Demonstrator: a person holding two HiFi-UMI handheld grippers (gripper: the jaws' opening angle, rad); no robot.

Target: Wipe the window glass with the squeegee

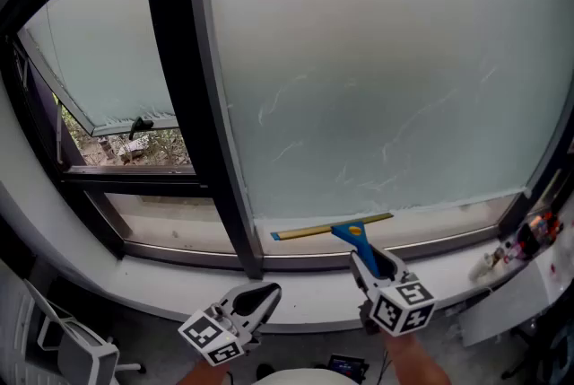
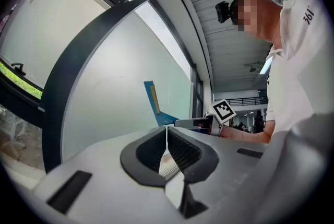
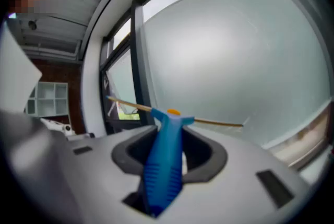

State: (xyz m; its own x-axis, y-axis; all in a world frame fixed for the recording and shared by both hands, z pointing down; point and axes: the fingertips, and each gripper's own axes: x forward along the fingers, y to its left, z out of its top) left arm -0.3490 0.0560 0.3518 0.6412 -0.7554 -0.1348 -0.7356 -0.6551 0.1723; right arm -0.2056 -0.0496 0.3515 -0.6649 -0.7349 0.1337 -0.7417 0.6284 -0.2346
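Left gripper (image 1: 262,293) and right gripper (image 1: 361,259): grey shells, black ribbed pads (image 2: 180,150), black-and-white marker cube (image 1: 213,334) behind each. Person's in a white shirt (image 2: 308,61).

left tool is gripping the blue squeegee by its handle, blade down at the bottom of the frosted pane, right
Not the left: the right tool grips the squeegee by its handle, as the right gripper view shows. The left tool is shut, empty. The rest holds.
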